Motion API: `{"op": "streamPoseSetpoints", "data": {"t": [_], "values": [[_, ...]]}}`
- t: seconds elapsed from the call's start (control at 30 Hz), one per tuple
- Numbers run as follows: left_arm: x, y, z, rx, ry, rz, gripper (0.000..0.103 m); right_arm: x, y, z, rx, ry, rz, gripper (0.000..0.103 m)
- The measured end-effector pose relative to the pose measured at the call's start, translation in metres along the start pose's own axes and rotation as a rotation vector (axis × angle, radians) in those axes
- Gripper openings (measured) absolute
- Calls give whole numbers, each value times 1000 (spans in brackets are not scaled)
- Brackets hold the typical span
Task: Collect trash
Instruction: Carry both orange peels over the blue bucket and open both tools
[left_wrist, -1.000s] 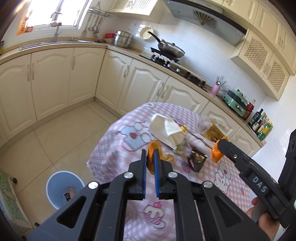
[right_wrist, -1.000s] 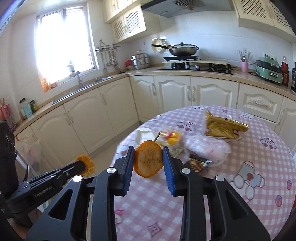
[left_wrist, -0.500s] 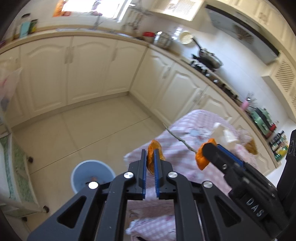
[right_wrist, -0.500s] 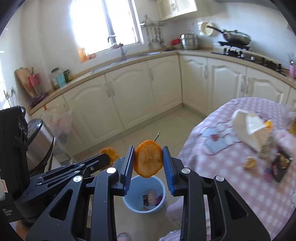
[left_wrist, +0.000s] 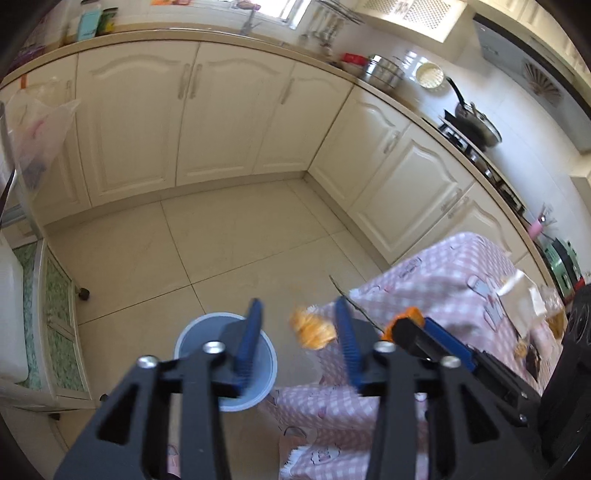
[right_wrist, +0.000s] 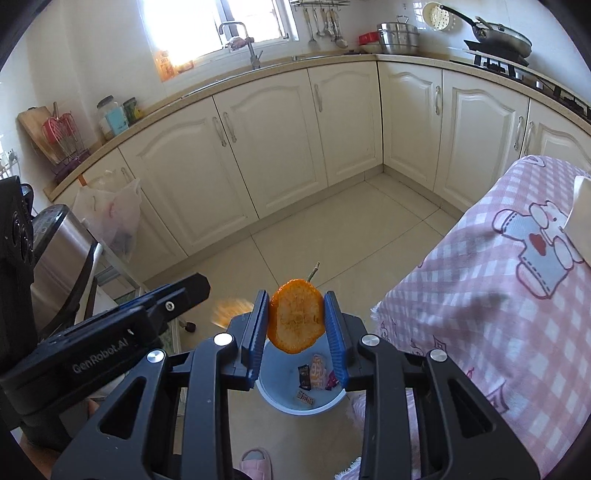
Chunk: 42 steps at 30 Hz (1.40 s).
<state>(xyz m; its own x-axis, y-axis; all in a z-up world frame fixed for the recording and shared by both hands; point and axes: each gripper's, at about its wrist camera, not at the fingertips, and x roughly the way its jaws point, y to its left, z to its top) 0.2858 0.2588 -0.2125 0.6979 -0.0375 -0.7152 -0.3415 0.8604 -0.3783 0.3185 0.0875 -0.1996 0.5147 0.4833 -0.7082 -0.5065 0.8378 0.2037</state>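
Note:
My left gripper (left_wrist: 299, 332) hangs over the floor beside the blue bin (left_wrist: 184, 334), its jaws opening. A blurred piece of orange peel (left_wrist: 312, 328) is loose between them, close to the right pad, and no pad presses on it. The same peel (right_wrist: 231, 312) shows as a blur in the right wrist view. My right gripper (right_wrist: 297, 325) is shut on a round orange peel with a stem (right_wrist: 295, 319), right above the blue bin (right_wrist: 275, 402). Several wrappers lie in the bin. The right gripper (left_wrist: 404, 323) also shows in the left wrist view.
The table with a pink checked cloth (right_wrist: 498, 295) stands to the right of the bin, more trash at its far end (left_wrist: 524, 295). Cream cabinets (right_wrist: 280, 147) line the walls. A plastic bag (right_wrist: 110, 214) and a steel pot (right_wrist: 59, 251) are at left. A slipper (right_wrist: 255, 458) lies below.
Both grippers swung from above the table to over the bin and lower. The left jaws opened and its peel came loose. The right gripper still grips its peel.

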Motion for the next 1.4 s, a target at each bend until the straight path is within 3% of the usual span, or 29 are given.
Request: {"op": "streamPoseSetpoints", "data": {"t": [0.6, 0.87, 0.97, 1.03, 1.4], "values": [[-5, 36, -7, -73, 6, 21, 48, 23, 23, -7, -26, 40, 15, 28], [-13, 51, 0, -112, -25, 30, 51, 27, 30, 3, -34, 6, 55, 29], [-17, 53, 2, -119, -35, 29, 53, 28, 29, 7, -22, -31, 66, 36], [-18, 52, 3, -116, -36, 27, 53, 27, 27, 10, -12, -49, 56, 43], [-36, 7, 0, -38, -48, -23, 53, -23, -3, 9, 28, -96, -5, 44]]}}
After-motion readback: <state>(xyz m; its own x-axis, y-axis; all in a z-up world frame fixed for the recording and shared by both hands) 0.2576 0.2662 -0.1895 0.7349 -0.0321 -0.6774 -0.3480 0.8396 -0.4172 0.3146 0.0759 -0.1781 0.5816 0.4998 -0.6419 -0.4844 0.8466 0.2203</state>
